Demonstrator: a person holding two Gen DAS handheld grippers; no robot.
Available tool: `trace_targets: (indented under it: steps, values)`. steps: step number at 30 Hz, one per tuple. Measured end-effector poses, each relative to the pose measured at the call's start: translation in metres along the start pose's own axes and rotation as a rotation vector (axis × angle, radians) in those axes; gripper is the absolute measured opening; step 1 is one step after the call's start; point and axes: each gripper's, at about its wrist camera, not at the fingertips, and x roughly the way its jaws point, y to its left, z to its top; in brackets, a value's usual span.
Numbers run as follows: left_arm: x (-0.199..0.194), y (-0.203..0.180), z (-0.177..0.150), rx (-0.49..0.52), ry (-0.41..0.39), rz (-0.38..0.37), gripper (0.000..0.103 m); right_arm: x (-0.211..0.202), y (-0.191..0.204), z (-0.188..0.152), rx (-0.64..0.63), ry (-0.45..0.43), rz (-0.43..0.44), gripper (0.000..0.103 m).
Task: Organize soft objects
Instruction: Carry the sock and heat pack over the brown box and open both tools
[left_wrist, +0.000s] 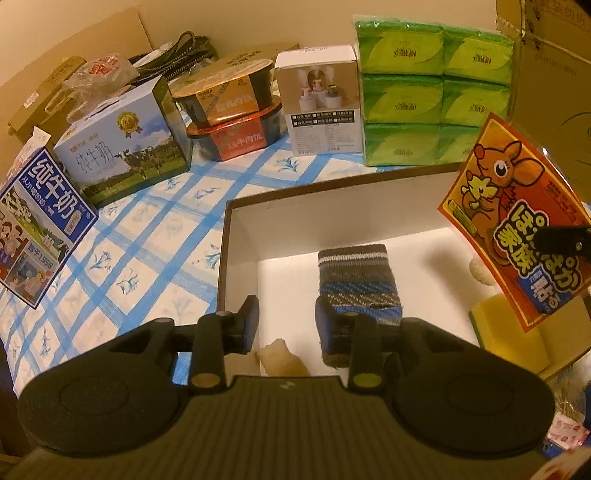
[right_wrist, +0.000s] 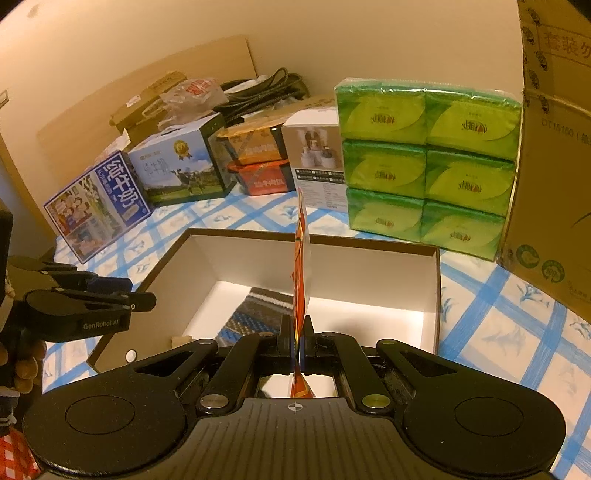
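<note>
1. Left gripper (left_wrist: 286, 325) over the near edge of the open white box (left_wrist: 236, 236), jaws apart with nothing pressed between them; knitted striped sock (left_wrist: 356, 280) lying on the box floor, its near end against the inner face of the right finger.
2. Right gripper (right_wrist: 299, 345) closed tight on the lower edge of an orange heat-pad packet (left_wrist: 517, 229), held upright above the right part of the box.
3. Also inside the box: a small beige scrap (left_wrist: 280, 356) near the front wall and a yellow-green sponge (left_wrist: 487, 314) at the right, partly hidden behind the packet.
4. Box resting on a blue-checked cloth (left_wrist: 155, 229).
5. Behind the box: green tissue packs (left_wrist: 432, 88), a white carton (left_wrist: 321, 103), two stacked meal bowls (left_wrist: 229, 110) and two milk cartons (left_wrist: 122, 140).
</note>
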Motion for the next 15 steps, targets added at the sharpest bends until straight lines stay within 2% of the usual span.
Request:
trace_targets:
  steps: [7,11,13,15]
  values:
    - [0.001,0.006,-0.008,-0.014,0.014,-0.005,0.031,0.007,0.003,0.000,0.006,0.007,-0.012,0.002]
    - [-0.001,0.008,-0.011,-0.021,0.018,-0.007,0.035,0.011,0.001,0.004,0.047,-0.025,-0.019,0.004]
    - [-0.003,0.009,-0.014,-0.021,0.021,-0.010,0.035,0.013,-0.001,0.007,0.069,-0.043,-0.003,0.016]
    - [-0.006,0.009,-0.017,-0.022,0.017,-0.014,0.036,0.012,-0.003,0.009,0.076,-0.060,0.010,0.036]
